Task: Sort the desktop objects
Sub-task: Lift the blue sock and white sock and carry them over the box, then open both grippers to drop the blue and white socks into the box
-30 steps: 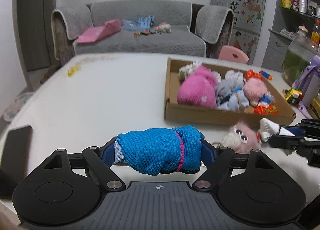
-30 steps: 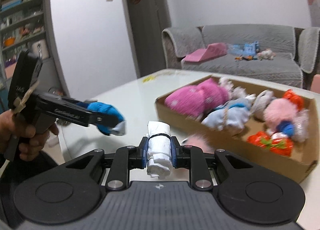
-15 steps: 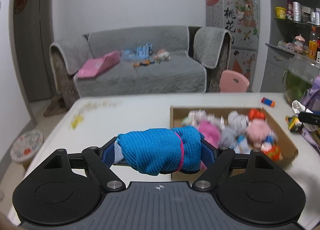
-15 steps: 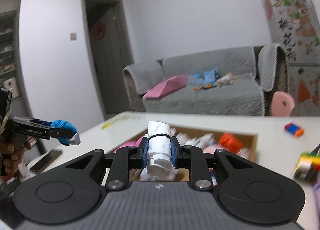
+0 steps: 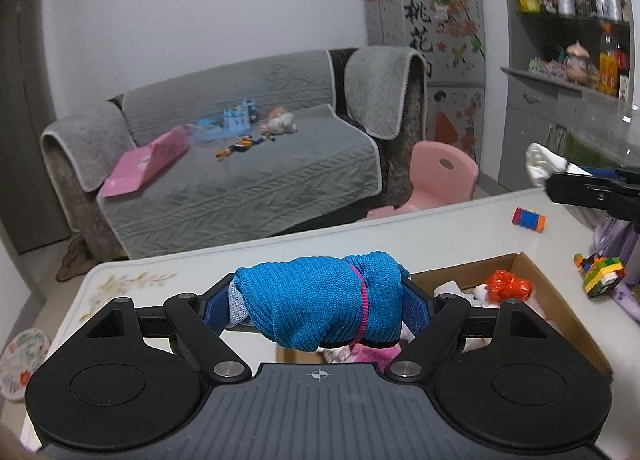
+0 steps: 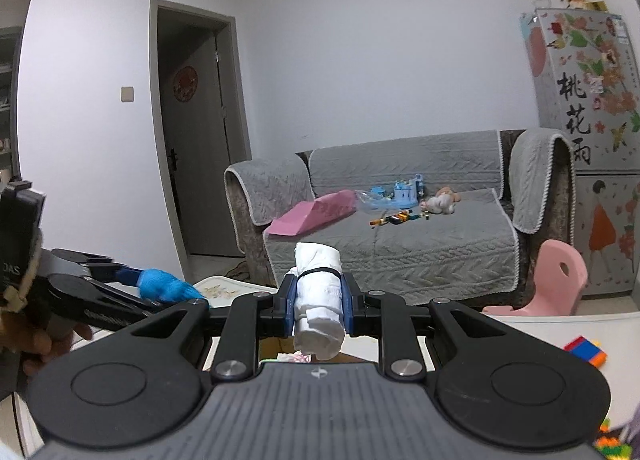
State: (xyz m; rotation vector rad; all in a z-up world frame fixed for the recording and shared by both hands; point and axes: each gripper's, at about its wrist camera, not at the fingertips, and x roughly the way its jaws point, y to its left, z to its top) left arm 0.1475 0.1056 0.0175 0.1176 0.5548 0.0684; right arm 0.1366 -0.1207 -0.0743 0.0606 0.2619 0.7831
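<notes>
Here the sofa (image 5: 240,164) fills the back of the room at 12 o'clock beyond the white bench (image 5: 460,228). On the bench, toward 3 o'clock in the left view, sits the box (image 5: 560,312) with soft toys inside. The left gripper (image 5: 318,310) is clamped on a blue roll (image 5: 316,308), held crosswise over the box's near edge. The right gripper (image 6: 318,306) is closed tight on a white roll (image 6: 318,300), held upright above the bench. Bricks (image 5: 600,272) lie at 3 o'clock, beside the box.
</notes>
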